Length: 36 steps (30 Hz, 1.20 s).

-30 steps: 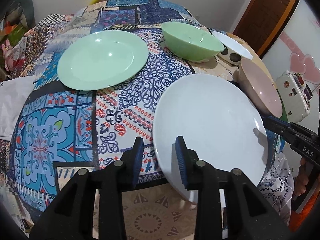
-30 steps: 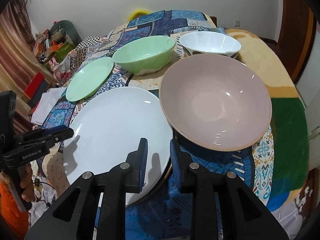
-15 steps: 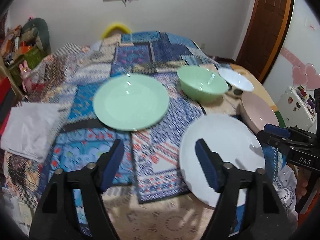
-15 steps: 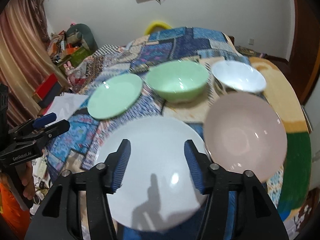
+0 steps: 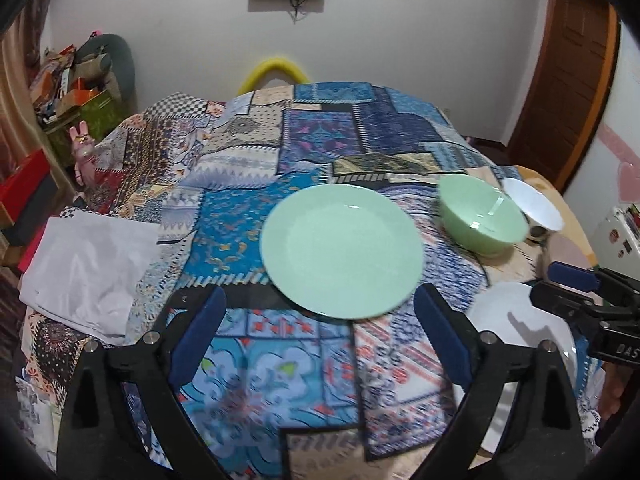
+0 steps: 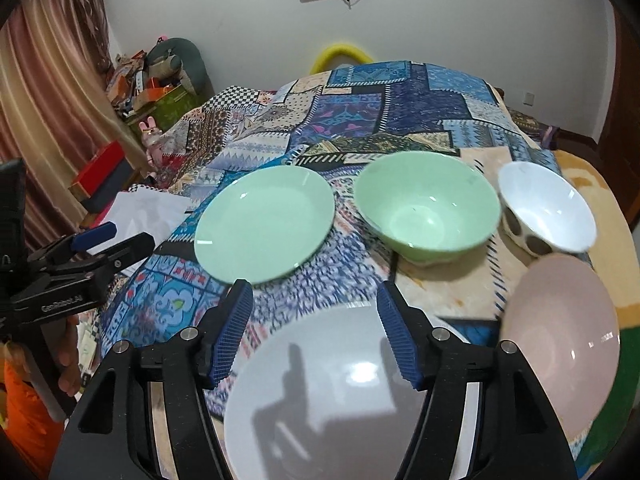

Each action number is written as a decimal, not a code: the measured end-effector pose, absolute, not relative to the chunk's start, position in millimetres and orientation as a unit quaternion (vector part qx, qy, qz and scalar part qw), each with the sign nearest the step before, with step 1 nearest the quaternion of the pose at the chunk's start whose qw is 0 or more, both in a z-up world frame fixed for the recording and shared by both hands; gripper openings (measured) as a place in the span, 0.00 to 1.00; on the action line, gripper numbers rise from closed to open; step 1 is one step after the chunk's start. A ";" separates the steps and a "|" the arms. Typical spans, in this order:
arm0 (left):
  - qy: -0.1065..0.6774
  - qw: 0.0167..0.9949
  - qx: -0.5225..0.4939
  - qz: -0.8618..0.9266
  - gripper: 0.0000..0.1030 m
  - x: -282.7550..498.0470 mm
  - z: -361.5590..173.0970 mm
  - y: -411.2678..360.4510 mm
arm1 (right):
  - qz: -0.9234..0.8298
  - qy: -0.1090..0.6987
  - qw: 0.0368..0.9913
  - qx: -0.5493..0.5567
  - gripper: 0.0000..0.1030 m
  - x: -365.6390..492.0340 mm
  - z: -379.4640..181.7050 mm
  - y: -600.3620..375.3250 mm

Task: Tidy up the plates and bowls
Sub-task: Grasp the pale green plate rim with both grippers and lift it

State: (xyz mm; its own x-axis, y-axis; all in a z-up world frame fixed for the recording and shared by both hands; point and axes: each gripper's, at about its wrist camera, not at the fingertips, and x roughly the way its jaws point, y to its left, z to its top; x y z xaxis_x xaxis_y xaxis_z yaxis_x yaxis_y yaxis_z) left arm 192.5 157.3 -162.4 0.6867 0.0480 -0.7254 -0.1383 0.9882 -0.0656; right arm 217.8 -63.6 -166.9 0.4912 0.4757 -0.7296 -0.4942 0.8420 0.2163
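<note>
A green plate lies on the patchwork cloth. A green bowl, a white bowl and a pink bowl stand to its right. A white plate lies at the near edge. My left gripper is open and empty, raised in front of the green plate. My right gripper is open and empty above the white plate's far rim.
The round table is covered by a patchwork cloth. A white bag lies at the left edge. Boxes and clutter stand by the wall on the left. A wooden door is at the right.
Both grippers have opened wide and pulled back and up from the white plate. The left one has swung left to face the green plate.
</note>
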 end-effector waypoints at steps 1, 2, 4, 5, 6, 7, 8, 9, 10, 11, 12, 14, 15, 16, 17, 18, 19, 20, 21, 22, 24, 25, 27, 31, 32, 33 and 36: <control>0.395 0.915 -0.061 0.054 0.93 196.4 -165.6 163.5 | 0.281 0.420 0.863 -0.011 0.59 220.9 -167.9 -60.2; 0.398 0.914 -0.064 0.057 0.93 200.4 -169.2 168.9 | 0.280 0.422 0.862 -0.012 0.59 223.7 -168.8 -57.1; 0.404 0.910 -0.070 0.063 0.93 208.6 -177.3 180.3 | 0.279 0.427 0.860 -0.019 0.59 231.1 -173.0 -46.5; 0.407 0.908 -0.073 0.067 0.93 213.9 -182.1 186.8 | 0.278 0.428 0.860 -0.023 0.59 232.6 -174.6 -42.7; 0.410 0.906 -0.074 0.071 0.93 218.6 -186.4 192.1 | 0.276 0.429 0.860 -0.029 0.59 235.6 -177.3 -37.7; 0.414 0.904 -0.075 0.076 0.93 224.7 -191.6 198.8 | 0.275 0.431 0.859 -0.032 0.59 238.7 -180.2 -32.9; 0.417 0.902 -0.075 0.079 0.93 229.4 -195.0 203.5 | 0.277 0.434 0.856 -0.033 0.59 241.5 -181.9 -29.4; 0.422 0.900 -0.076 0.081 0.93 234.8 -199.5 208.8 | 0.281 0.442 0.852 -0.031 0.59 246.3 -185.8 -24.5; 0.427 0.897 -0.079 0.083 0.93 240.4 -204.4 214.3 | 0.281 0.447 0.849 -0.030 0.59 249.1 -188.1 -23.0; 0.430 0.895 -0.081 0.083 0.93 243.9 -207.8 218.3 | 0.278 0.452 0.847 -0.029 0.59 253.1 -191.9 -19.9; 0.435 0.893 -0.085 0.081 0.93 248.5 -212.8 223.1 | 0.277 0.455 0.846 -0.029 0.59 255.9 -194.7 -17.9; 0.447 0.886 -0.094 0.077 0.93 258.1 -222.9 232.2 | 0.272 0.464 0.842 -0.033 0.59 262.3 -200.6 -13.6; 0.451 0.884 -0.099 0.074 0.93 262.8 -227.4 236.6 | 0.272 0.470 0.839 -0.037 0.59 265.9 -204.1 -10.5; 0.453 0.882 -0.103 0.073 0.93 266.6 -230.5 240.1 | 0.271 0.471 0.838 -0.039 0.58 268.6 -206.0 -8.7; 0.455 0.881 -0.106 0.071 0.93 270.5 -234.0 243.3 | 0.269 0.472 0.839 -0.042 0.58 270.9 -207.9 -7.6; 0.458 0.880 -0.111 0.066 0.93 274.4 -237.5 246.0 | 0.267 0.471 0.839 -0.048 0.56 273.1 -209.9 -5.5; 0.462 0.878 -0.115 0.062 0.93 277.5 -240.4 247.1 | 0.267 0.472 0.839 -0.051 0.54 274.5 -211.0 -4.7; 0.466 0.875 -0.119 0.055 0.93 281.2 -243.4 248.3 | 0.266 0.476 0.836 -0.056 0.54 276.5 -213.7 -3.4; 0.468 0.874 -0.121 0.049 0.93 284.6 -245.9 248.6 | 0.267 0.480 0.834 -0.059 0.52 279.1 -216.1 -2.9; 0.468 0.875 -0.119 0.046 0.91 287.0 -247.3 248.0 | 0.267 0.484 0.831 -0.060 0.49 280.8 -218.2 -2.5; 0.468 0.877 -0.103 0.043 0.84 293.3 -250.7 242.6 | 0.269 0.492 0.826 -0.066 0.39 284.1 -223.5 -0.3; 0.469 0.877 -0.095 0.040 0.79 296.2 -252.5 239.6 | 0.270 0.495 0.823 -0.067 0.38 285.0 -225.1 0.3; 0.472 0.876 -0.089 0.037 0.74 302.0 -256.2 236.6 | 0.270 0.496 0.822 -0.066 0.38 287.2 -227.3 1.9; 0.475 0.874 -0.094 0.042 0.67 311.3 -263.3 236.8 | 0.269 0.505 0.819 -0.047 0.36 294.0 -231.9 -0.2; 0.474 0.875 -0.092 0.046 0.66 312.7 -264.1 236.9 | 0.269 0.508 0.817 -0.043 0.36 295.8 -232.2 -0.5; 0.472 0.876 -0.088 0.049 0.64 313.9 -264.5 236.0 | 0.270 0.512 0.815 -0.040 0.35 297.3 -232.8 -0.1; 0.470 0.879 -0.072 0.047 0.51 315.9 -263.9 232.0 | 0.275 0.512 0.812 -0.060 0.29 296.5 -232.7 4.6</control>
State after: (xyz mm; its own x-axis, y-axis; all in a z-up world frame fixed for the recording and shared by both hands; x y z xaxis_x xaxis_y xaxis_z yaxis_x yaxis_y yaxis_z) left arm 315.9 232.0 -263.9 0.5540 0.0160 -0.8324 -0.1506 0.9852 -0.0814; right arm 296.5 4.6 -232.7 0.3260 0.3848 -0.8635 -0.5069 0.8421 0.1839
